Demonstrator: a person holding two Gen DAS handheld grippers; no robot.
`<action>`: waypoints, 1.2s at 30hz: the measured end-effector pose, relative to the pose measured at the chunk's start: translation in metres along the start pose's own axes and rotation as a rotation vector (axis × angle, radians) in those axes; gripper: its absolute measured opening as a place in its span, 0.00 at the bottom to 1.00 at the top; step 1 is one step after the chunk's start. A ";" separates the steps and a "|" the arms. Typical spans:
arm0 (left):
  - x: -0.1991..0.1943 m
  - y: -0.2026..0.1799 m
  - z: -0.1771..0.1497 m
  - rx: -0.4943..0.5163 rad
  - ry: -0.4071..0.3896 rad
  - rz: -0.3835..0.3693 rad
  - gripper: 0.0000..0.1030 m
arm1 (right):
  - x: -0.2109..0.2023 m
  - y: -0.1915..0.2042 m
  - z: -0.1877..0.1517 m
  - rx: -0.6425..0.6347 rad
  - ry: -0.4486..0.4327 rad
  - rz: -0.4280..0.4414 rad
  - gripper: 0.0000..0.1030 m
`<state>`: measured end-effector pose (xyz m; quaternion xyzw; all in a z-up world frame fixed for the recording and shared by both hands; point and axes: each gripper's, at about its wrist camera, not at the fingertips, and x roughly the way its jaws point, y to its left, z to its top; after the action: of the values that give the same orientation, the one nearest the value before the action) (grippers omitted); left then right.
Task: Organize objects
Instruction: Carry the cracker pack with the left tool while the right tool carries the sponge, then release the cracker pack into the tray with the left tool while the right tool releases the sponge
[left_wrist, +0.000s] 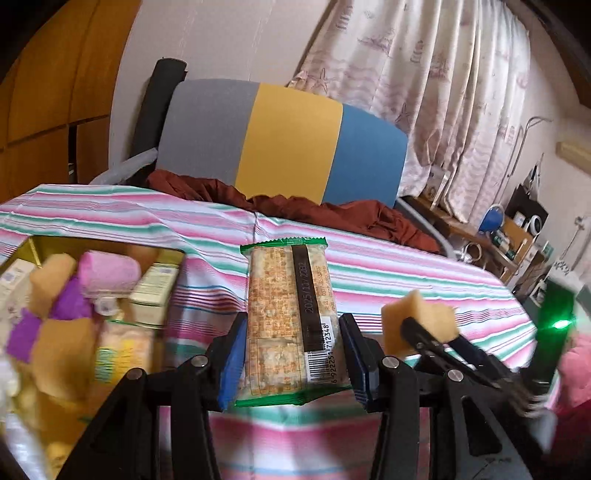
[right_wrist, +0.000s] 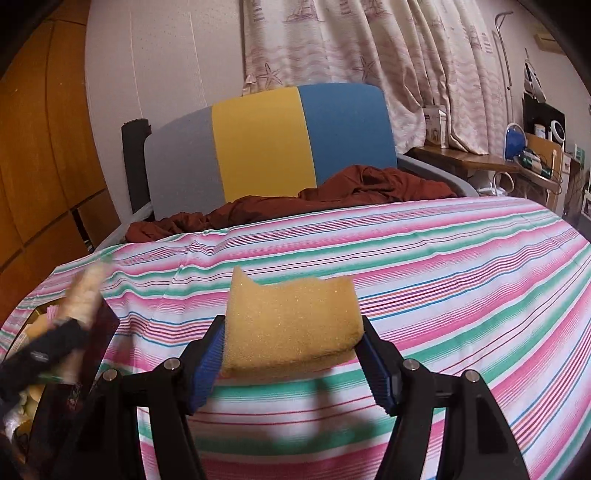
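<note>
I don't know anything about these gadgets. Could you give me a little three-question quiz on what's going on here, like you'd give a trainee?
1. True or false: the left gripper is clamped on a clear, green-edged cracker packet.
2. What does the right gripper hold: A, a pink towel roll; B, a yellow foam sponge block; C, a white carton?
3. Fill in: the gold-rimmed box of assorted items sits on a cloth patterned with ____.

Key: 1 true; 2 B; 3 stripes (pink, green and white).
</note>
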<state>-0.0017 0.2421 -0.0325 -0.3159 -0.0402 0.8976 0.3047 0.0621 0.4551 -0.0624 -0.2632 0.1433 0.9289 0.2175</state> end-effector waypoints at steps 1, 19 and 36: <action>-0.009 0.005 0.002 0.001 -0.005 0.011 0.48 | -0.001 0.001 -0.001 0.000 -0.003 0.002 0.66; -0.065 0.154 -0.026 -0.150 0.131 0.186 0.48 | -0.021 0.030 -0.017 0.008 0.031 0.096 0.66; -0.114 0.156 -0.042 -0.102 -0.001 0.274 0.99 | -0.066 0.108 0.003 -0.075 0.006 0.316 0.66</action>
<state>0.0114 0.0451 -0.0456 -0.3329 -0.0427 0.9278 0.1627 0.0599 0.3412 -0.0077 -0.2480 0.1490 0.9555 0.0581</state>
